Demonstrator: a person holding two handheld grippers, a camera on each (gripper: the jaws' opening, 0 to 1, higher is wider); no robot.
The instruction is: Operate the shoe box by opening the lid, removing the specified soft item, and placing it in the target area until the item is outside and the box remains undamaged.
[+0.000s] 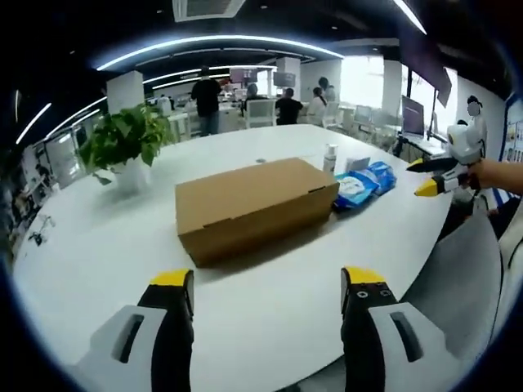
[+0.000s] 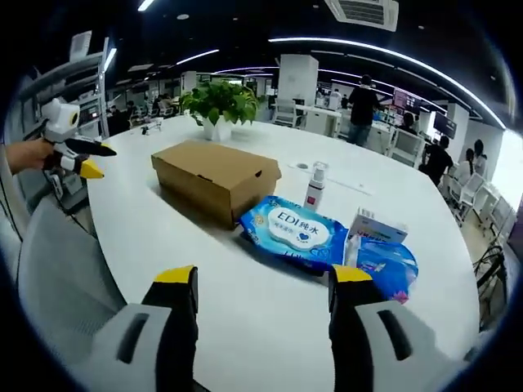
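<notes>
Both grippers, left (image 1: 265,298) and right (image 2: 257,294), open, holding nothing; closed shoe box (image 1: 255,206) beyond fingertips, wipes pack (image 2: 296,230) beside.

White table (image 1: 270,327) bearing box (image 1: 253,206), wipes (image 2: 296,231).

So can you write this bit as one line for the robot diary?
stage: start | shoe box: lid shut, untouched | left gripper: open, hovering | right gripper: open, hovering | wipes pack: beside box

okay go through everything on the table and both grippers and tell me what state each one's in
Cardboard shoe box: lid shut, lying flat.
Blue wipes pack: lying flat, beside the box.
Small white bottle: upright, cap on.
Potted plant: upright.
Left hand-held gripper: open, empty.
Right hand-held gripper: open, empty.
</notes>
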